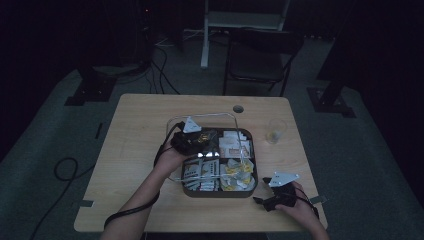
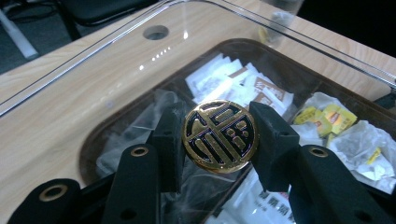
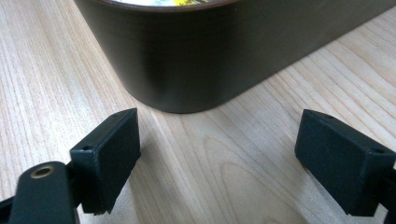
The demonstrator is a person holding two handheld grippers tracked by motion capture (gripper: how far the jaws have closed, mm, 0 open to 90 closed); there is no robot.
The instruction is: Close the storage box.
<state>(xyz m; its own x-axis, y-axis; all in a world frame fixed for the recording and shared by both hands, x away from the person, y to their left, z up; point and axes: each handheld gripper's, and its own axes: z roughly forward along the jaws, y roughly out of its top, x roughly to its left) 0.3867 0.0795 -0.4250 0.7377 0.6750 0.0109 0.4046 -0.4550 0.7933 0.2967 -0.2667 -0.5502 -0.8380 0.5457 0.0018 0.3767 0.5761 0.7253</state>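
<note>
The left gripper [image 2: 218, 135] clamps a round gold knob [image 2: 219, 136] on the clear lid [image 2: 93, 74], held tilted over the dark box [image 1: 252, 186] of packets [image 2: 243, 86] mid-table. To the right, the right gripper [image 3: 217, 163] rests with jaws spread wide and empty on bare wood [image 3: 224, 177], just short of the box's rounded corner; a glass [image 1: 275, 131] stands near the table's right edge.

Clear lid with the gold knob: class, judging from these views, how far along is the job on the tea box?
Done: the left gripper is shut on the gold knob, and the clear lid sits offset from the brown box, whose sachets lie exposed. In hand: carrying the lid. Left: whether it is coming off or going on cannot be told; it must be set down. The right gripper is open on the table beside the box.
</note>
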